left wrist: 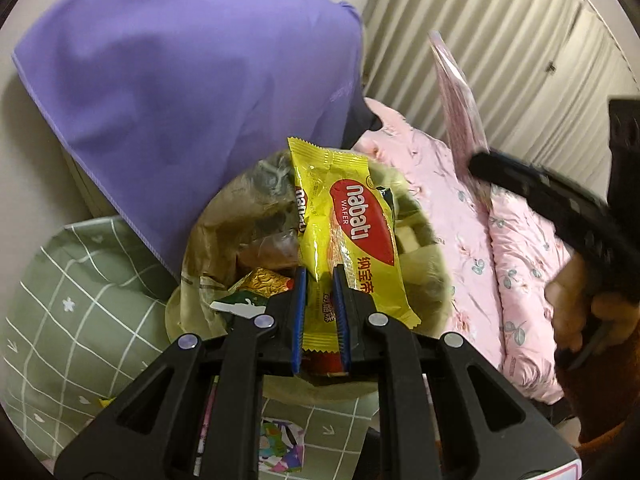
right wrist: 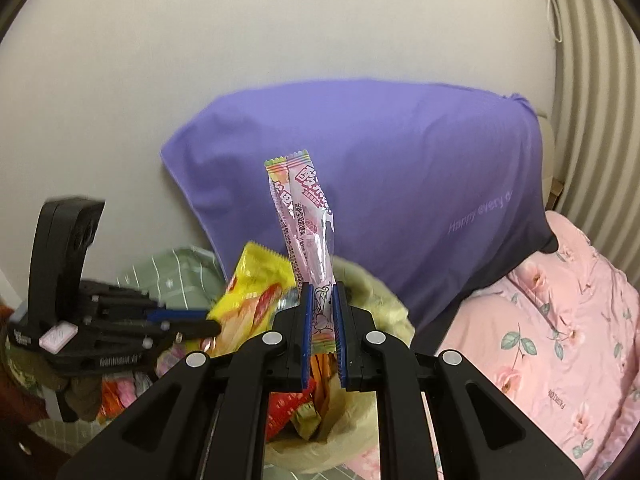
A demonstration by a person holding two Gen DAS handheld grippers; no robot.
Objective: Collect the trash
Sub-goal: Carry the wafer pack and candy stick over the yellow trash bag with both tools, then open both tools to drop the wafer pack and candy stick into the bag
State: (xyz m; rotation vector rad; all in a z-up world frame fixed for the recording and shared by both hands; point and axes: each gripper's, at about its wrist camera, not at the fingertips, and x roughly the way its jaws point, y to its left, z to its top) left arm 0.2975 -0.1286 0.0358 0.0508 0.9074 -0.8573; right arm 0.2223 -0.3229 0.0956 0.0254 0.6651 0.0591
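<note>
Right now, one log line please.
left gripper: shut on yellow wafer pack | right gripper: shut on pink candy wrapper | both over bin

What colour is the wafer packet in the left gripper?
Yellow with a red oval label, clearest in the left wrist view.

Black plastic grippers (left wrist: 320, 280) with blue-padded jaws, silver pivot screws, bare-skinned hand (left wrist: 568, 304).

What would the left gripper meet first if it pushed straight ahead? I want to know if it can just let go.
Probably the trash already in the lined bin: the left gripper, shut on the yellow Nabati wafer wrapper, points down into its opening. Depth is uncertain.
</note>
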